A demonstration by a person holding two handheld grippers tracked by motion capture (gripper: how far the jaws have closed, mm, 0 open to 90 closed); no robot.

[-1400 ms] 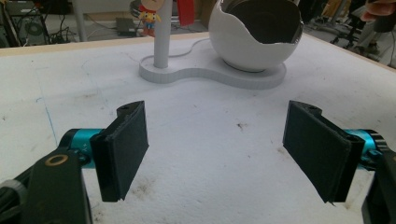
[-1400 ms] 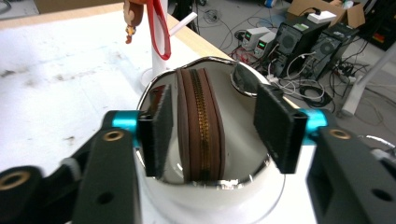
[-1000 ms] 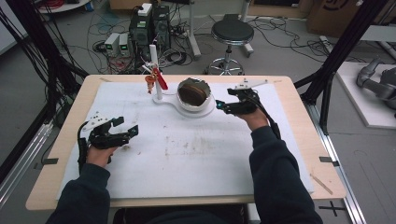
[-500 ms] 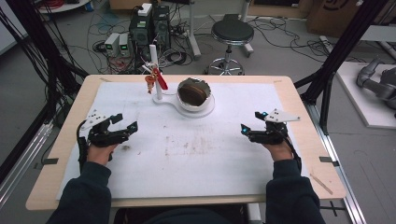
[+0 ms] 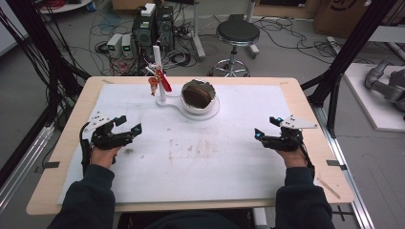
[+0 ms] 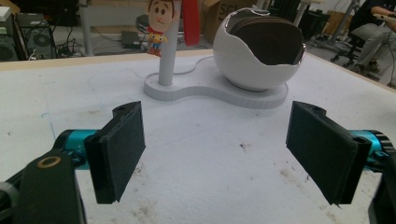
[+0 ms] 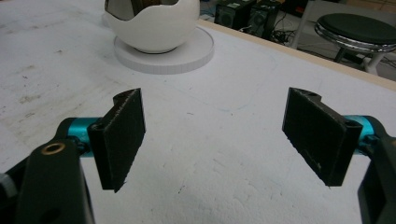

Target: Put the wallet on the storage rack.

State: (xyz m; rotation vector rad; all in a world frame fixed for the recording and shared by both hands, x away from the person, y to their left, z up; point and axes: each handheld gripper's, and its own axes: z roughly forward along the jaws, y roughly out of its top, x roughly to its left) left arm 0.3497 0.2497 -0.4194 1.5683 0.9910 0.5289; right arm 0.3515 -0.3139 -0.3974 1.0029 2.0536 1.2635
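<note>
**Item: both grippers empty at the worktop sides, egg-shaped bowl untouched at the far middle**

- Left gripper [image 5: 128, 130]: resting at the left of the worktop [image 5: 67, 143], jaws wide apart, nothing between them.
- Right gripper [image 5: 265, 135]: at the right side, jaws also wide apart and empty; they have just been opening, with no thing between them.
- White egg-shaped bowl [image 5: 198, 98]: dark-lined, seated on a round white base [image 5: 210, 113] at the far middle, well apart from both grippers.
- White post [image 5: 159, 78]: upright on the same base, left of the bowl, carrying a small cartoon figure [image 5: 153, 84] and a red strip [image 5: 165, 81].
- Step, as judged: a rest or ready pose, with nothing held.
- Next move, as judged: a long forward reach to the bowl or the post, jaws kept wide to clear the rim.
</note>
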